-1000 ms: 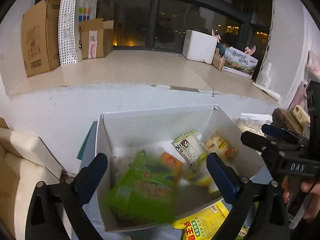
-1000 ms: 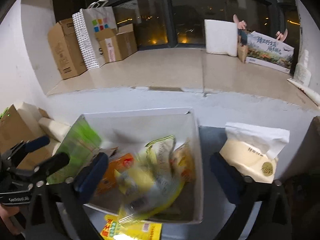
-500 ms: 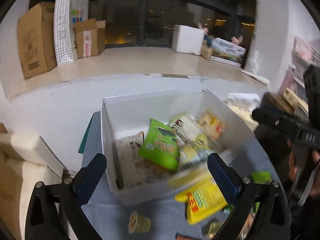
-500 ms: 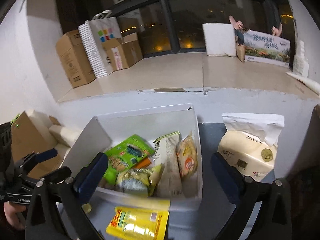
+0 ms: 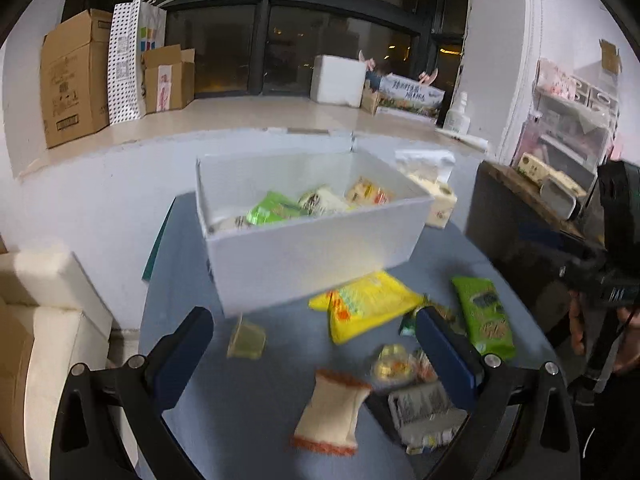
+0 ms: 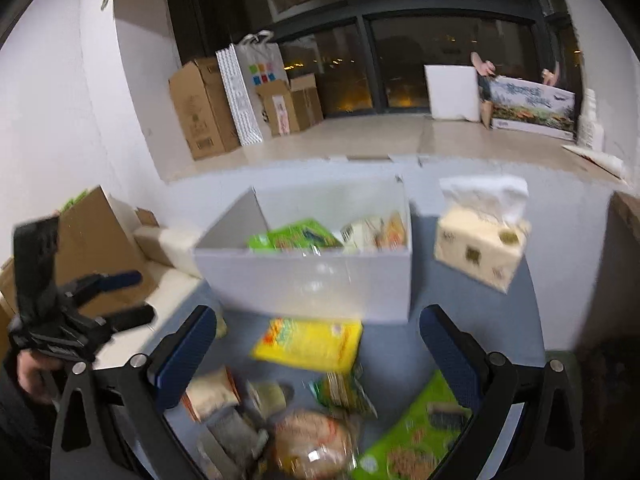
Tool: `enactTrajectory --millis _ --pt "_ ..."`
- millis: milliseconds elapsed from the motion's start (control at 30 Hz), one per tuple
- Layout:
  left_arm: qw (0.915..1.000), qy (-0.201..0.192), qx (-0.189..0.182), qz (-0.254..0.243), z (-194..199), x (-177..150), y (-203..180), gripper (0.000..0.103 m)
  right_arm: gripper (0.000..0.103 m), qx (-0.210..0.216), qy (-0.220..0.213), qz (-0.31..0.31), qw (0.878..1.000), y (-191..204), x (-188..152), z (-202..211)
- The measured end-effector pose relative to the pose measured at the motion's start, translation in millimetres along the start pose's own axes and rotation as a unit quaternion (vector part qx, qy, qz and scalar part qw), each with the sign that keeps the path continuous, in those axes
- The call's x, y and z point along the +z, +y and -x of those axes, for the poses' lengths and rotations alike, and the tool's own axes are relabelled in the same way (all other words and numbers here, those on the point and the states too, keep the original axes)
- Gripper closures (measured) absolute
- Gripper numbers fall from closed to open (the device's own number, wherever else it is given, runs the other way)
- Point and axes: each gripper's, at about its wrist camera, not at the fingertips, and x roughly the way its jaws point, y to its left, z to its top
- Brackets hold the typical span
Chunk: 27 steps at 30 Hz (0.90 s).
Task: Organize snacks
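Note:
A white box (image 5: 312, 248) on the blue table holds several snack packs, a green one (image 5: 270, 210) among them; it also shows in the right wrist view (image 6: 308, 280). Loose snacks lie in front of it: a yellow pack (image 5: 366, 304) (image 6: 310, 344), a green pack (image 5: 486, 318) (image 6: 408, 440), a jelly cup (image 5: 247, 338), a cream pouch (image 5: 332, 412). My left gripper (image 5: 316, 356) is open and empty above the loose snacks. My right gripper (image 6: 318, 356) is open and empty, also back from the box.
A tissue pack (image 6: 480, 240) stands right of the box. A dark cabinet (image 5: 528, 232) is at the table's right. Cardboard boxes (image 6: 100, 248) and white cushions (image 5: 48, 280) sit to the left. A ledge with boxes (image 5: 72, 80) runs behind.
Both grippers have pulled back and down from over the box. The green pack and the other pack they dropped now lie in the box. The loose snacks have come into view.

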Motion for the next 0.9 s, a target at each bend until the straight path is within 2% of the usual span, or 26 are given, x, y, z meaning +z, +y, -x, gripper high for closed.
enactTrajectory --millis 133,300,433,667,700,767,800,900 --pt "0.9999 0.010 0.011 0.003 4.1 -21.4 -0.5 0.000 0.000 -0.026 0.039 0.017 0.999 2.1 -32.2 -16.3" --pt "0.9997 0.018 0.014 0.013 11.8 -39.8 2.1 0.000 0.000 -0.030 0.094 0.011 0.995 -2.3 -53.4 -52.7" --pt "0.9996 0.023 0.013 0.012 13.8 -49.4 2.3 0.000 0.000 -0.052 0.118 0.030 0.991 -3.8 -55.6 -84.0" --pt "0.9992 0.038 0.012 0.008 4.0 -54.2 0.3 0.000 0.002 -0.036 0.176 0.055 0.982 -7.8 -57.5 -126.6" --pt "0.9991 0.039 0.012 0.008 2.2 -54.6 0.5 0.000 0.007 -0.037 0.184 0.057 0.981 -9.4 -58.4 -130.2" --pt "0.9989 0.044 0.012 0.009 -1.8 -55.5 1.1 0.000 0.042 -0.052 0.179 0.069 0.980 -10.9 -58.4 -131.0" --pt "0.9988 0.047 0.012 0.010 -4.0 -55.5 1.5 0.000 0.054 -0.059 0.177 0.076 0.980 -10.7 -58.2 -130.3" --pt "0.9986 0.049 0.013 0.014 -8.9 -54.6 4.1 0.000 0.062 -0.052 0.178 0.072 0.980 -15.0 -57.2 -125.6"
